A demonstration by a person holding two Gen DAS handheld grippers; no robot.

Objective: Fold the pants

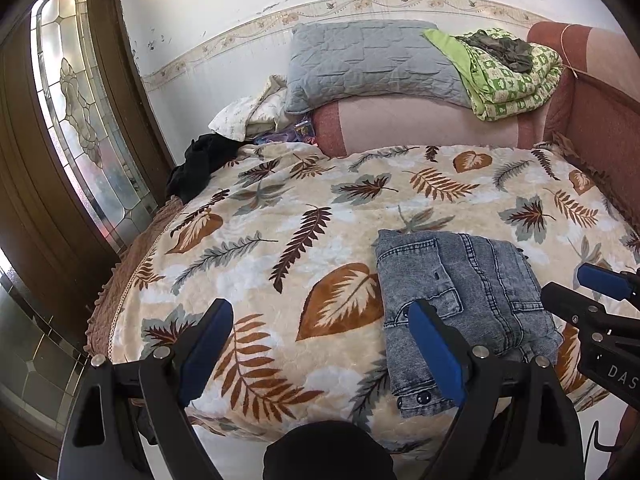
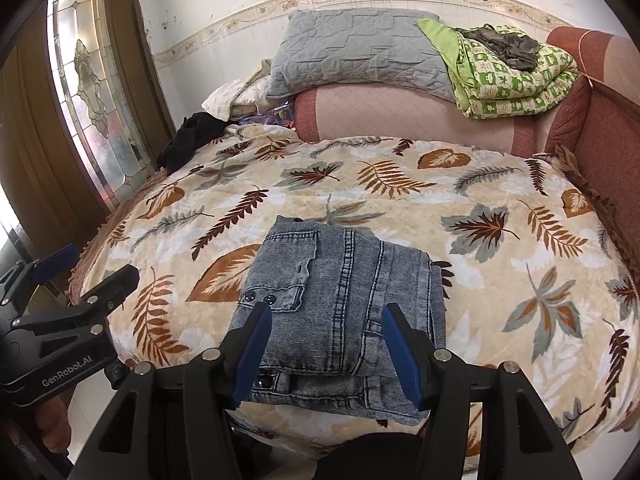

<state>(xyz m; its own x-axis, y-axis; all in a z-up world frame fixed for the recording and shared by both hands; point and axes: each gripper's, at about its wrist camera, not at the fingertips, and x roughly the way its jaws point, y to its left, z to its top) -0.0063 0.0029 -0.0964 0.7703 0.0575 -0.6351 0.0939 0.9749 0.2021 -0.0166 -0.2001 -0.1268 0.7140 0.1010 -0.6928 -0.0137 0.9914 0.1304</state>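
Your right gripper (image 2: 326, 322) hangs nearest, jaws spread wide over the near edge of the pants (image 2: 340, 300), pinching nothing. Your left gripper (image 1: 320, 324) sits just left of the pants, jaws spread too, empty. The pants lie folded into a compact denim stack on the leaf-print blanket (image 2: 460, 208), close to its near edge. Beyond the pants, a grey pillow (image 2: 360, 52) rests against the wall.
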